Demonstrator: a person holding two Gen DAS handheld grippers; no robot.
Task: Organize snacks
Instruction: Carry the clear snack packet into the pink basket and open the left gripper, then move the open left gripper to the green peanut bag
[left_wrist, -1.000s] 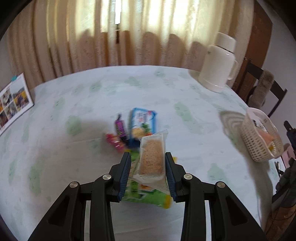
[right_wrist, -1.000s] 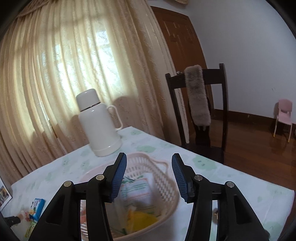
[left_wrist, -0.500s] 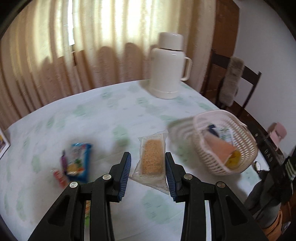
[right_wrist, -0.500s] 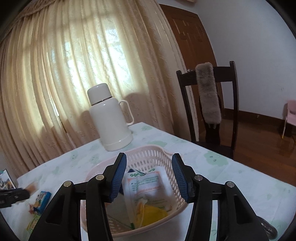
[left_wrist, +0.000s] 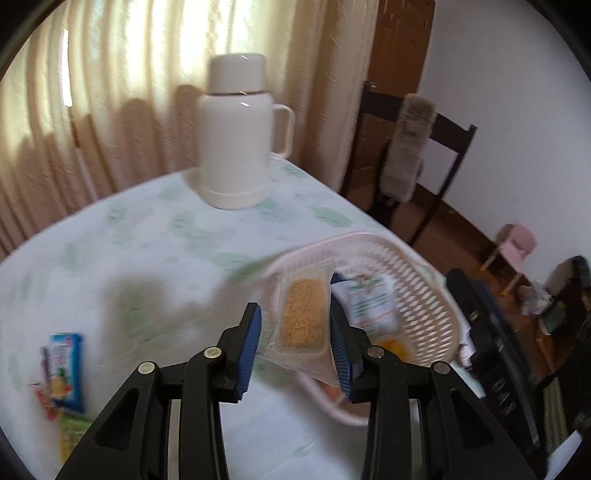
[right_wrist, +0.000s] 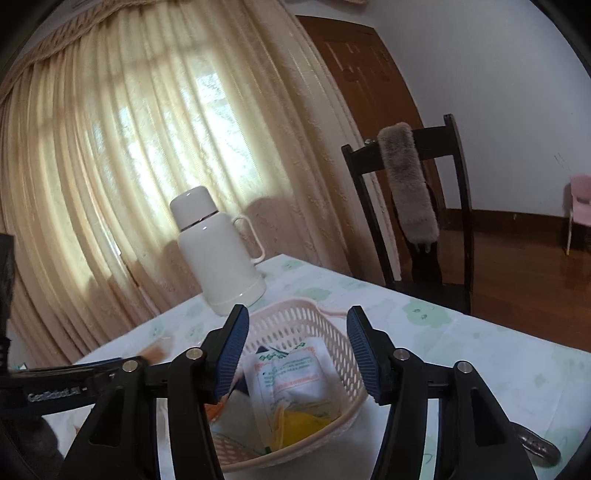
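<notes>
My left gripper (left_wrist: 295, 310) holds a clear packet of brown crumb snack (left_wrist: 303, 314) over the near left rim of the pink woven basket (left_wrist: 424, 295). Its jaws are opening. The packet is still between them, tilted against the right pad, with a small gap by the left pad. In the basket (right_wrist: 288, 325) lie a white packet with green print (right_wrist: 291, 373) and a yellow packet (right_wrist: 303, 421). My right gripper (right_wrist: 296, 312) hovers at the basket's near side, its jaws opening with nothing between them. A blue packet (left_wrist: 64, 365) and other snacks lie on the table at far left.
A white thermos jug (left_wrist: 236, 140) stands behind the basket near the curtain. A dark wooden chair with a grey furry cover (right_wrist: 406, 192) stands past the table's right edge. A small metal object (right_wrist: 535, 443) lies on the floral tablecloth at right.
The left gripper has swung right from the snack pile to the basket's rim, carrying the crumb packet, which now leans toward the right pad. The right gripper's jaws have widened slightly.
</notes>
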